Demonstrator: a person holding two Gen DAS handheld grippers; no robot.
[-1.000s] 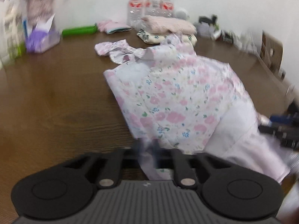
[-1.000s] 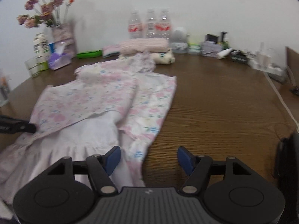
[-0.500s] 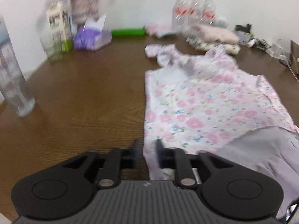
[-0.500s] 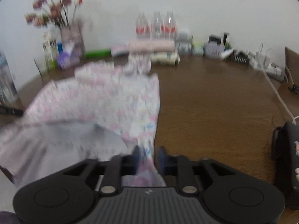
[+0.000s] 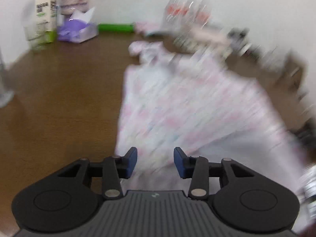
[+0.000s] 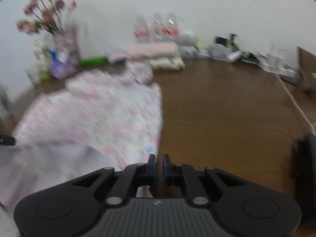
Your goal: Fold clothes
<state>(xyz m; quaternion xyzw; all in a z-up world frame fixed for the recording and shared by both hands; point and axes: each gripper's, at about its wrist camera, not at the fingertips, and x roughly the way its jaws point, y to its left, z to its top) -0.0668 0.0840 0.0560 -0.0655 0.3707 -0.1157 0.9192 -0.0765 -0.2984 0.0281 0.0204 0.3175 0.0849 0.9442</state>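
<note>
Left gripper (image 5: 155, 162): jaws stood wide apart, nothing held, poised over the near hem of the floral dress (image 5: 177, 106)

Right gripper (image 6: 158, 166): jaws drawn nearly together; a slim gap is seen; whether the hem's right edge is pinched cannot be told through blur

Floral dress (image 6: 102, 116): 1, spread on the brown table (image 6: 227, 118), a pale plain layer showing at the near end

Step judged: dress laid out between folds, 1 side let go; a fresh grip on the near edge is called for before it is carried over

Folded garments (image 6: 156, 49): at least 2 stacked at the far edge

Water bottles (image 6: 156, 28): 3

Green case (image 5: 116, 27): 1

Tissue pack (image 5: 78, 30): 1

Carton (image 5: 44, 13): 1

Flower vase (image 6: 66, 43): 1
</note>
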